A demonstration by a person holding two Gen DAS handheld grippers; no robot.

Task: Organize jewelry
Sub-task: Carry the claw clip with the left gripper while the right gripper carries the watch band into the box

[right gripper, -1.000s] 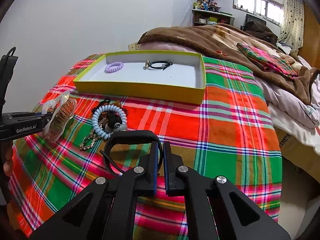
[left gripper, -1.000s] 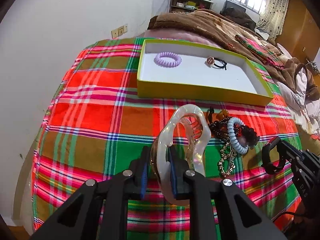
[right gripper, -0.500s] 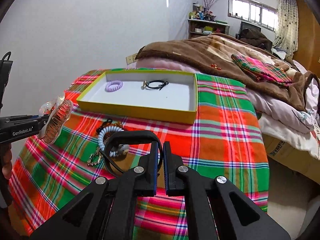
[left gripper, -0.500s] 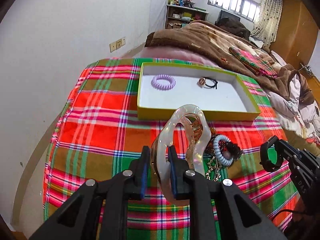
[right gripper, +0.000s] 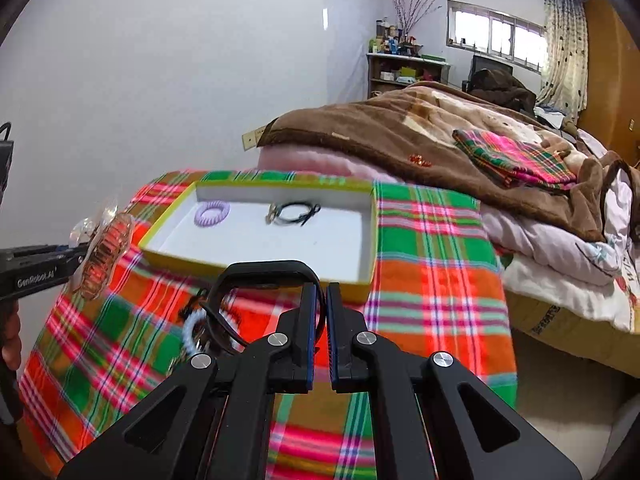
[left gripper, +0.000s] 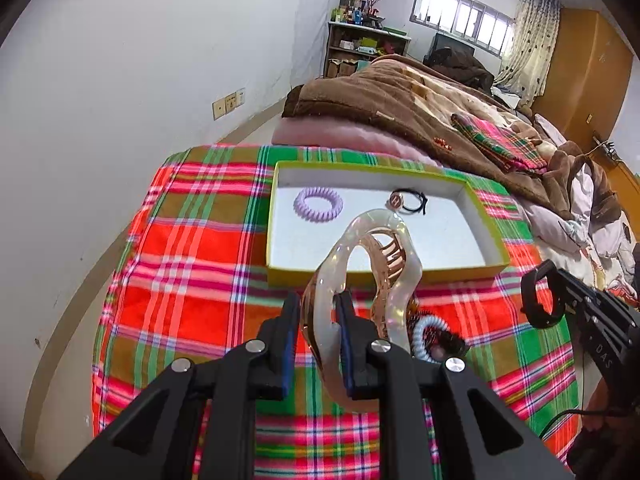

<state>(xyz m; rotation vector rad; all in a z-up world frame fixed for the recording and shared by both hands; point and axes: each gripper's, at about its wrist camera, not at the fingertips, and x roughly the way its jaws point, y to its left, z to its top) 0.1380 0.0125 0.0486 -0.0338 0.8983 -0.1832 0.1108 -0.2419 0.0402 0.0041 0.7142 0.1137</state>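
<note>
My left gripper (left gripper: 318,316) is shut on a large pearly hair claw clip (left gripper: 376,260), held above the plaid cloth in front of the yellow-rimmed box (left gripper: 384,270). In the right wrist view that clip (right gripper: 102,258) shows at the far left. My right gripper (right gripper: 324,300) is shut on a black band (right gripper: 264,270), lifted over the cloth; in the left wrist view the band (left gripper: 538,300) hangs at the right. Inside the box (right gripper: 256,262) lie a purple coil hair tie (left gripper: 318,204) and a black tie with a round charm (left gripper: 408,202).
A pile of jewelry with a pale blue coil tie (left gripper: 426,336) lies on the plaid cloth (left gripper: 192,280) under the clip. A brown blanket (left gripper: 400,100) covers the bed behind the box. A white wall stands to the left. A hand (right gripper: 10,340) holds the left gripper.
Both grippers have risen with their items, so the box and cloth look smaller and lower. The clip now overlaps the box's front wall in the left wrist view.
</note>
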